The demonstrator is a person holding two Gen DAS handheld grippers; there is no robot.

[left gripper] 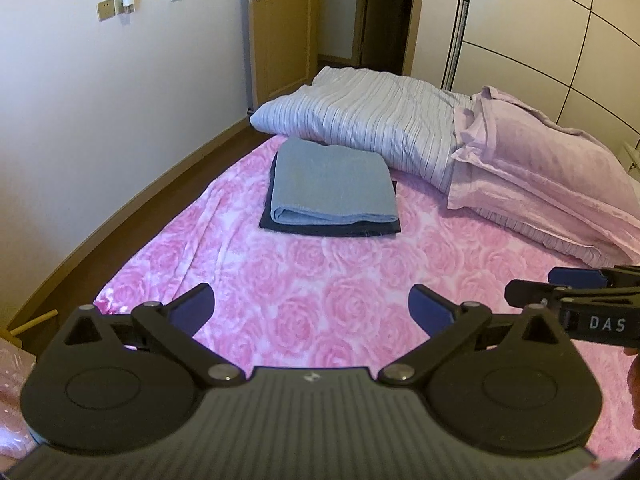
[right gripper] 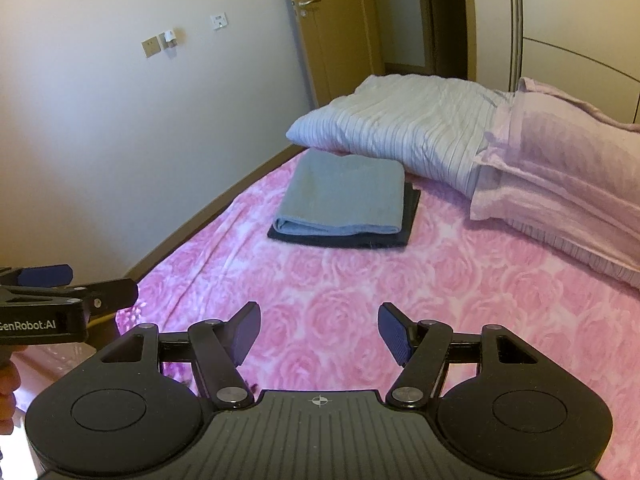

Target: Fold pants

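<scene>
Folded light blue pants (left gripper: 330,184) (right gripper: 344,198) lie in a neat rectangle on top of a folded dark navy garment (left gripper: 332,226) (right gripper: 340,240), far down the pink rose-patterned bed (left gripper: 320,292) (right gripper: 360,300). My left gripper (left gripper: 312,304) hovers open over the near part of the bed, well short of the stack, with nothing between its blue pads. My right gripper (right gripper: 318,328) is open and empty too, beside the left one. Each gripper shows at the edge of the other's view: the right one (left gripper: 560,292), the left one (right gripper: 76,284).
A striped grey duvet (left gripper: 372,120) (right gripper: 404,128) and a lilac pillow (left gripper: 560,160) (right gripper: 568,168) lie piled behind and right of the stack. A white wall and wooden floor strip (left gripper: 132,200) run along the bed's left side. A door (left gripper: 280,28) stands at the back.
</scene>
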